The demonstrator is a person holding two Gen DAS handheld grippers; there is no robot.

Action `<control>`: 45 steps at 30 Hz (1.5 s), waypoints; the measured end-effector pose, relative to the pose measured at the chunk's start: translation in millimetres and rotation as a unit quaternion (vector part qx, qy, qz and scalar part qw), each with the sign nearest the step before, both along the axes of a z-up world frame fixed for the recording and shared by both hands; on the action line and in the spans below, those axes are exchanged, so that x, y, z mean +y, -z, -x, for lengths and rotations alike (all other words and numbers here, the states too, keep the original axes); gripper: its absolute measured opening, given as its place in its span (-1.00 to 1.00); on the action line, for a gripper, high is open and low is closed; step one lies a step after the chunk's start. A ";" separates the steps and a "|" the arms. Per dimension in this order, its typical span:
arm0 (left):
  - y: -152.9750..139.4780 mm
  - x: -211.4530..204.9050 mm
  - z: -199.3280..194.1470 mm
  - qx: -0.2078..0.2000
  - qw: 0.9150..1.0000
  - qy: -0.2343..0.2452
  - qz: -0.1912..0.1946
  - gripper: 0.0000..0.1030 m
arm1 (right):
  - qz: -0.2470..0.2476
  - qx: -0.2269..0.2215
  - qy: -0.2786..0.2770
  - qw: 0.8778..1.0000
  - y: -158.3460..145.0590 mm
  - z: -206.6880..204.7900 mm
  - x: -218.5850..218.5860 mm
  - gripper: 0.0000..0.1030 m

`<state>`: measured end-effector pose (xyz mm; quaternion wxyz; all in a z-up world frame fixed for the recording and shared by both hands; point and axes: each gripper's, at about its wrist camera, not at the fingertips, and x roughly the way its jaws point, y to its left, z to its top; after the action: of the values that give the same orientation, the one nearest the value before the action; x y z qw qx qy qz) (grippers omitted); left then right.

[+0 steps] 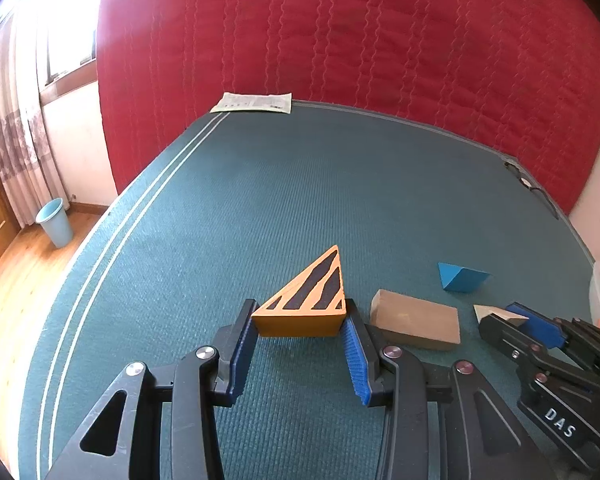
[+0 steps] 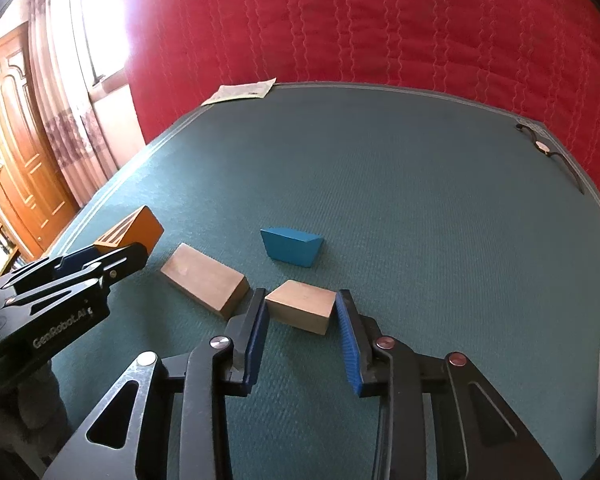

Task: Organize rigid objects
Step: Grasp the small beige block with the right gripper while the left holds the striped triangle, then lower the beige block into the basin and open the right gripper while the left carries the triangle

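My left gripper (image 1: 300, 312) is shut on an orange wedge with black stripes (image 1: 312, 300), held just above the green mat; it also shows in the right wrist view (image 2: 136, 228). My right gripper (image 2: 302, 300) is shut on a small tan wooden block (image 2: 302, 310), which rests on the mat; in the left wrist view the block (image 1: 496, 314) peeks past that gripper (image 1: 518, 320). A longer tan block (image 1: 416, 324) (image 2: 204, 278) lies between the two grippers. A blue wedge (image 1: 462, 276) (image 2: 292, 246) lies beyond them.
The green mat (image 1: 300, 184) covers a bed against a red quilted headboard (image 1: 340, 32). A paper sheet (image 1: 256, 102) lies at the far left corner, eyeglasses (image 1: 530, 186) at the far right edge. A blue bin (image 1: 56, 222) stands on the wooden floor.
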<state>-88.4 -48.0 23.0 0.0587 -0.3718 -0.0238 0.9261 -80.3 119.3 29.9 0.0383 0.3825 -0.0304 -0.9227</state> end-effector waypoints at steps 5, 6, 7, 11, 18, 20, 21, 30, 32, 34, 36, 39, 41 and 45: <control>-3.5 4.3 -5.2 0.014 1.000 0.009 -0.002 -0.16 | 0.006 0.007 -0.001 1.000 -5.0 -11.1 5.8 -0.33; -4.2 5.6 -6.2 0.016 1.000 0.011 -0.001 -0.16 | 0.007 0.009 -0.001 1.000 -6.3 -14.0 7.0 -0.33; -4.6 6.6 -7.0 0.018 1.000 0.012 0.000 -0.16 | 0.007 0.011 0.001 1.000 -6.9 -15.8 8.5 -0.33; -5.9 10.7 -10.7 0.023 1.000 0.018 0.001 -0.16 | 0.015 0.015 0.012 1.000 -8.0 -24.5 14.8 -0.33; -7.2 16.5 -16.7 0.033 0.999 0.029 0.006 -0.17 | 0.023 0.025 0.031 0.999 -13.0 -37.8 28.5 -0.33; -8.3 18.9 -19.5 0.038 0.999 0.035 0.009 -0.16 | 0.023 0.027 0.036 0.999 -14.3 -42.5 33.7 -0.33; -8.5 20.0 -21.1 0.040 0.998 0.038 0.010 -0.16 | 0.023 0.028 0.041 0.999 -14.6 -45.5 38.1 -0.33; -9.9 29.6 -27.8 0.045 0.997 0.056 0.017 -0.17 | 0.014 0.032 0.103 0.994 -19.9 -75.8 91.6 -0.33; -10.2 32.7 -29.6 0.045 0.997 0.060 0.019 -0.17 | 0.011 0.035 0.119 0.992 -22.3 -81.8 106.1 -0.33; -10.2 36.5 -31.4 0.045 0.997 0.064 0.020 -0.16 | 0.008 0.040 0.132 0.990 -25.1 -88.0 117.0 -0.33; -10.6 40.0 -33.7 0.045 0.996 0.068 0.022 -0.17 | 0.005 0.045 0.147 0.988 -28.0 -94.6 128.0 -0.33; -10.6 46.9 -38.2 0.045 0.996 0.077 0.024 -0.17 | 0.003 0.052 0.169 0.984 -32.1 -103.7 145.4 -0.33; -10.4 52.8 -41.5 0.045 0.995 0.085 0.027 -0.17 | 0.000 0.055 0.181 0.982 -34.9 -110.6 155.1 -0.33; -10.9 63.1 -47.3 0.045 0.994 0.098 0.029 -0.17 | -0.009 0.061 0.208 0.976 -39.6 -122.9 173.9 -0.33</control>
<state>-41.0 15.0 33.9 0.1391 -0.3318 0.0425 0.9321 42.6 293.1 69.5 -0.1561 0.3107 -0.0986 -0.9324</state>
